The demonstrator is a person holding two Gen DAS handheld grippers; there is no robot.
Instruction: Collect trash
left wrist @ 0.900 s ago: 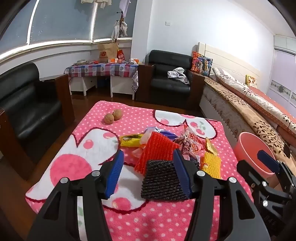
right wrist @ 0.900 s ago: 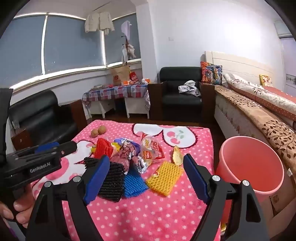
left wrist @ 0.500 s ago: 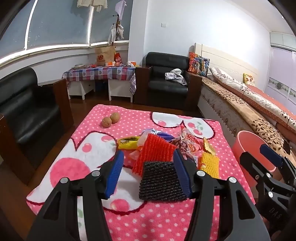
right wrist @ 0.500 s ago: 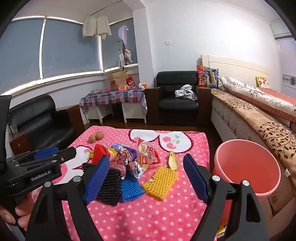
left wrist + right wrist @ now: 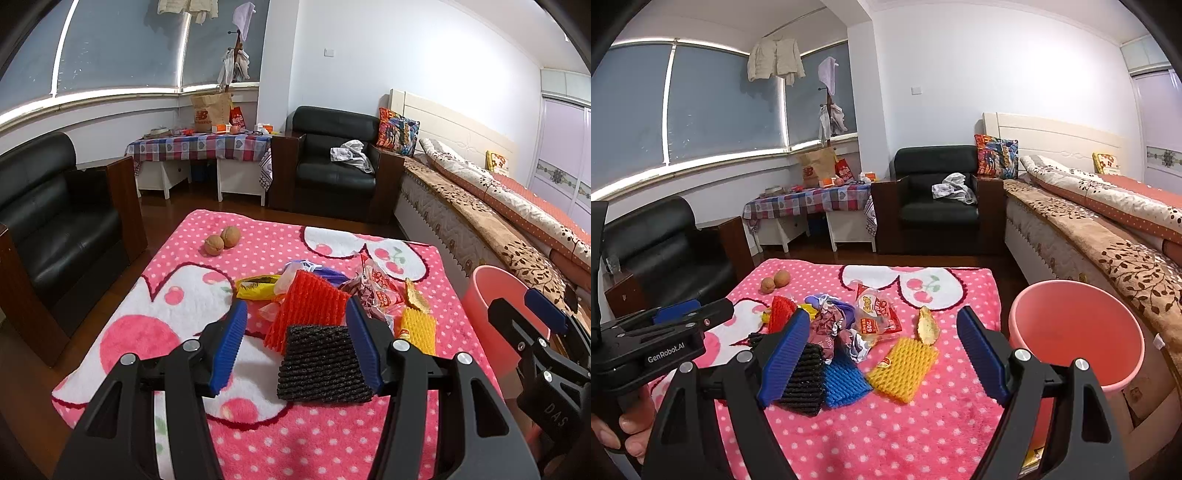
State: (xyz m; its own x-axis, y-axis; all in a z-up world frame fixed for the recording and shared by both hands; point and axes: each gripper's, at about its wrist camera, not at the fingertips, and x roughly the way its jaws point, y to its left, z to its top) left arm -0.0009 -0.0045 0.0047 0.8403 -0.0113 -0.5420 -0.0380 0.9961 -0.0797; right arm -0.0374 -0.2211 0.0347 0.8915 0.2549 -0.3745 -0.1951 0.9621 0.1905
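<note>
The trash sits in a loose heap at the centre of both frames, on the pink polka-dot fleece blanket (image 5: 177, 295) that covers the table. Nearest you lies a black ribbed foam net sleeve (image 5: 321, 365), with a red foam net sleeve (image 5: 310, 306) just behind it and touching it. In the right wrist view a blue foam net sleeve (image 5: 842, 380) lies beside the black one, a yellow foam net sleeve (image 5: 905, 365) to its right, and crumpled snack wrappers (image 5: 875, 314) are piled behind. The pink plastic bucket (image 5: 1078, 332) stands off the table's edge at the right of the frame, mouth up, with nothing visible in it.

Your left gripper (image 5: 295, 343) hangs released above the black sleeve, jaws spread and nothing between the pads. Your right gripper (image 5: 882, 358) is likewise released and wide, framing the blue and yellow sleeves without touching them.

Mind what may go wrong. The sleeves overlap, so a low pinch could snag two at once, or catch the fleece and drag the whole heap. The foam looks springy and light and may slip from a shallow grip. The two brown walnuts (image 5: 223, 240) at the upper left of the blanket are probably not trash; keep clear. Both grippers are close, so watch for a clash.
</note>
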